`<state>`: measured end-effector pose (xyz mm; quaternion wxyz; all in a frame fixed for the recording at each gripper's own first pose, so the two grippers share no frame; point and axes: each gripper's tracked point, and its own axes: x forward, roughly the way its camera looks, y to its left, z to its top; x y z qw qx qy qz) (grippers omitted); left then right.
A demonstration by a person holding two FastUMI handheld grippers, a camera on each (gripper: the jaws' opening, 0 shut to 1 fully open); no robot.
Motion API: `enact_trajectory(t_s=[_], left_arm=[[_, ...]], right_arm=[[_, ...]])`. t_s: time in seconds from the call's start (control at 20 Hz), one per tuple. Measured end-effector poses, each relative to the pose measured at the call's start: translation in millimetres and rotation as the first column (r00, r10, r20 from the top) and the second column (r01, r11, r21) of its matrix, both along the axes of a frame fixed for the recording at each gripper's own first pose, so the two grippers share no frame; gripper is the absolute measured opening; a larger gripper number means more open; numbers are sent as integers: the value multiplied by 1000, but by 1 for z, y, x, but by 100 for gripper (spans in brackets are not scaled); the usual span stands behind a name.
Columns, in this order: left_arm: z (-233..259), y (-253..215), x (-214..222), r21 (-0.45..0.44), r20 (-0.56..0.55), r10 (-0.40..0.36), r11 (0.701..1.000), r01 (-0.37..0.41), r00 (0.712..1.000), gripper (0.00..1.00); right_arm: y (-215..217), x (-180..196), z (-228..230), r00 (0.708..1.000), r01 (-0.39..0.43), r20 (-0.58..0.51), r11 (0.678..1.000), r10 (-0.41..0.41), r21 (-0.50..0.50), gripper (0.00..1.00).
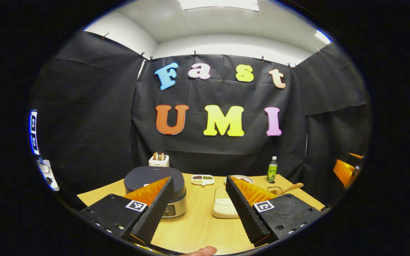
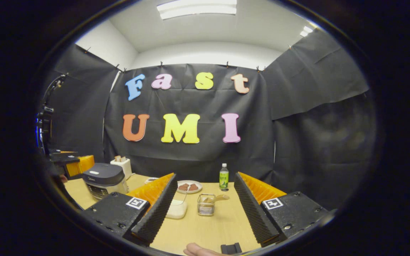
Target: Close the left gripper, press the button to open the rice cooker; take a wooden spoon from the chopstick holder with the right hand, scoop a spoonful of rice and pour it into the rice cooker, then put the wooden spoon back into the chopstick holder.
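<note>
A dark-lidded rice cooker (image 1: 155, 181) sits shut on the wooden table (image 1: 194, 227), partly behind the left finger of my left gripper (image 1: 199, 188), which is open and holds nothing. To its right lies a white container of rice (image 1: 222, 208). In the right gripper view the rice cooker (image 2: 103, 179) stands at the left, and the clear chopstick holder (image 2: 205, 205) with a wooden spoon (image 2: 220, 197) in it is straight ahead of my right gripper (image 2: 205, 188), well beyond its fingertips. That gripper is open and empty. The wooden spoon (image 1: 290, 188) also pokes out behind my left gripper's right finger.
A white toaster (image 1: 159, 160) stands behind the cooker. A green bottle (image 1: 272, 169), a plate of food (image 2: 188, 186) and a small divided dish (image 1: 202, 179) sit toward the back. The other gripper (image 2: 73, 163) shows at the far left. Black cloth walls the table.
</note>
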<state>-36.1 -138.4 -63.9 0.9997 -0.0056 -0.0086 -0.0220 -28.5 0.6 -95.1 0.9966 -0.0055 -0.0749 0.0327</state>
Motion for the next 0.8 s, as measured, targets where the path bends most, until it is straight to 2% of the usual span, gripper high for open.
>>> enact_trajectory(t_s=[0.25,0.55,0.8], left_arm=[[6,-11,-18,19,33,-22,1000,21,999,93],[5,8,-30,10,23,-2,1000,2,1000,93],[10,20,-34,13,35,14,1000,-15,999,93]], right_arm=[[1,-12,4,1000,-29,-10,1000,29,4,100],[-17,-22,13,1000,23,1,1000,-23,6,100],[-14,-33,17,1000,20,3,1000,-20,-9,100]])
